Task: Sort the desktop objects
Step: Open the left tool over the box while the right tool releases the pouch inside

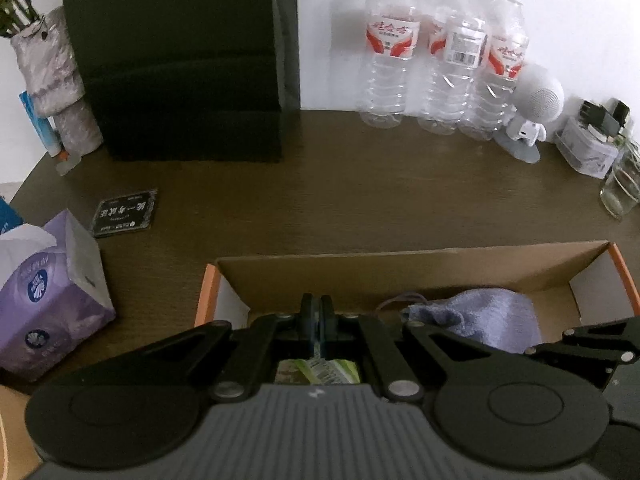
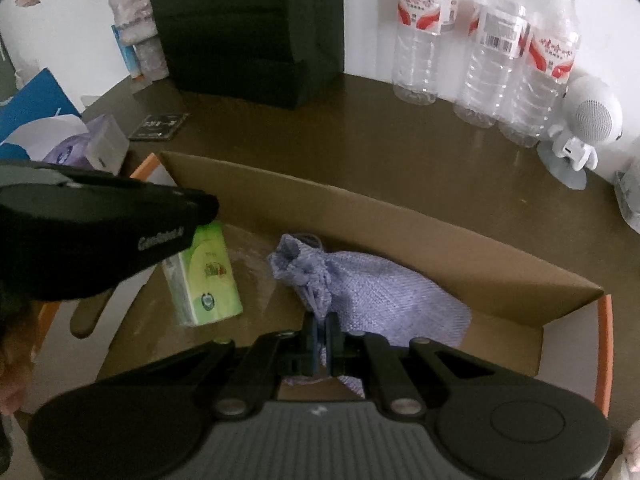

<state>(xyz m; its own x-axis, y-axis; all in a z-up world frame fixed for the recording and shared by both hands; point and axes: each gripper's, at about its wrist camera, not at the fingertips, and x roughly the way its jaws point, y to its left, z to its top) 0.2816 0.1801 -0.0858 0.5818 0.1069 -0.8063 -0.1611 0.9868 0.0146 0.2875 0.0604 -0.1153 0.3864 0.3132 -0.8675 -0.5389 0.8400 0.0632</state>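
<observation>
A cardboard box (image 1: 400, 268) with an orange rim stands open on the brown desk. My left gripper (image 1: 317, 318) is shut on a green tissue packet (image 1: 320, 372), which shows just below its fingers. In the right wrist view that packet (image 2: 206, 276) hangs tilted over the box's left end, under the left gripper (image 2: 200, 220). A purple drawstring pouch (image 2: 384, 296) lies on the floor of the box (image 2: 400, 216). My right gripper (image 2: 322, 340) is shut on the pouch's near edge. The same pouch (image 1: 480, 316) shows in the left wrist view, right of my fingers.
Three clear water bottles (image 1: 440, 52) line the back wall beside a black stand (image 1: 180, 60). A white astronaut figure (image 1: 532, 112), a clear container (image 1: 588, 148) and a glass jar (image 1: 620, 188) sit back right. A purple tissue pack (image 1: 52, 296), a black card (image 1: 126, 212) and a wrapped vase (image 1: 56, 80) are at left.
</observation>
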